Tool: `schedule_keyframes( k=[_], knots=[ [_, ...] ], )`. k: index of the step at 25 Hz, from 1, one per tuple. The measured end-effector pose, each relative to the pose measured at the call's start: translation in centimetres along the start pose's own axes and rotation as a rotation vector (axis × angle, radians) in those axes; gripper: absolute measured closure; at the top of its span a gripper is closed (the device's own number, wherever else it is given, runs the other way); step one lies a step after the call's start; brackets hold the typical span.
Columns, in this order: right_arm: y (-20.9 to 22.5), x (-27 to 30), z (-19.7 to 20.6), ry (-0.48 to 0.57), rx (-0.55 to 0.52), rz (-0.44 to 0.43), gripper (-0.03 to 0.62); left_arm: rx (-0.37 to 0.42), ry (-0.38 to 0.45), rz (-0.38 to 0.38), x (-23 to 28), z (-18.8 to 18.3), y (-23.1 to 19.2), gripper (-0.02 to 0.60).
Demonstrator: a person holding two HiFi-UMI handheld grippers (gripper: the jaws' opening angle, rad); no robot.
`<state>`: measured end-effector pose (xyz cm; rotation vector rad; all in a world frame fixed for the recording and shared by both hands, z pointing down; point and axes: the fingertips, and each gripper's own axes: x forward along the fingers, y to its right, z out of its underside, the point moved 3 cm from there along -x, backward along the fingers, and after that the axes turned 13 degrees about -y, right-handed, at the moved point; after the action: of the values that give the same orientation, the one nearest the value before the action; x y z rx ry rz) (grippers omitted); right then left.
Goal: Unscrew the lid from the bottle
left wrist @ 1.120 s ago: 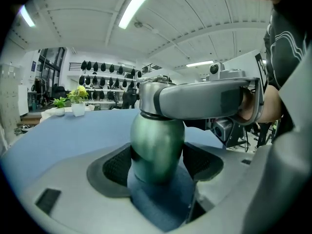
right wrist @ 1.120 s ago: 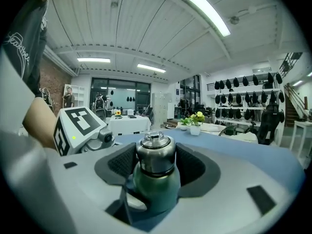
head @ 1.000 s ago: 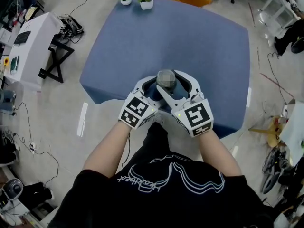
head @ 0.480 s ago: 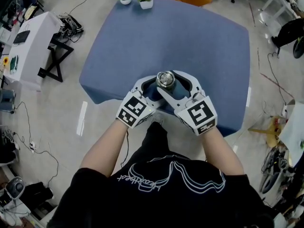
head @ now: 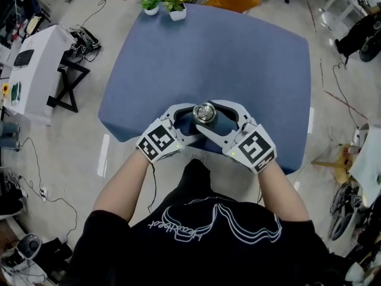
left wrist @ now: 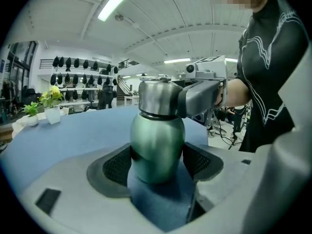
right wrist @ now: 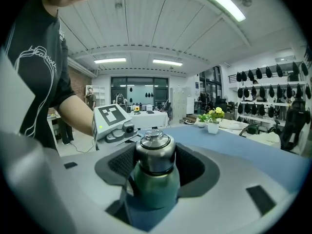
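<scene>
A green bottle [left wrist: 157,140] with a steel lid [right wrist: 155,152] stands upright near the front edge of the blue table [head: 238,64]. In the head view the lid [head: 206,112] shows from above between both grippers. My left gripper [left wrist: 157,164] is shut on the green body, its dark pads pressed to both sides. My right gripper [right wrist: 155,164] is shut on the steel lid higher up. One of its grey fingers [left wrist: 200,95] lies against the lid [left wrist: 156,97] in the left gripper view. The left gripper [head: 195,120] comes in from the lower left, the right gripper [head: 213,115] from the lower right.
Two small flower pots [head: 175,2] stand at the table's far edge. The bottle is close to the near edge, just in front of the person's body. A white side table [head: 36,64] and cables are on the floor to the left.
Both hands have turned a little about the bottle: the left marker cube has shifted left, the right one right and down. Both grips hold and the bottle stays in place.
</scene>
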<state>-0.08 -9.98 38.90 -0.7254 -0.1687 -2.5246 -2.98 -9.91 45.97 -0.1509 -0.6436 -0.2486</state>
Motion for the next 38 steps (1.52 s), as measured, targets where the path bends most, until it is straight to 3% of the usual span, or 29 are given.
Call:
schedule_keyframes(
  k=[12,24,33,38],
  knots=[
    [0.2,0.4,-0.2,-0.062,-0.103,-0.184,0.335,0.172,-0.046,0.233,-0.1,0.1,-0.8,0.262],
    [0.5,0.8,-0.2,-0.107,-0.172,-0.357,0.335,0.293,-0.097,0.41,0.2,0.1,-1.3,0.256],
    [0.7,0.7,-0.5,-0.057,-0.114,-0.363,0.327,0.284,-0.081,0.407,0.1,0.0,-1.3,0.256],
    [0.4,0.3,-0.6,0.004,-0.046,-0.268,0.255,0.249,-0.066,0.357,0.0,0.0,-1.0,0.256]
  ],
)
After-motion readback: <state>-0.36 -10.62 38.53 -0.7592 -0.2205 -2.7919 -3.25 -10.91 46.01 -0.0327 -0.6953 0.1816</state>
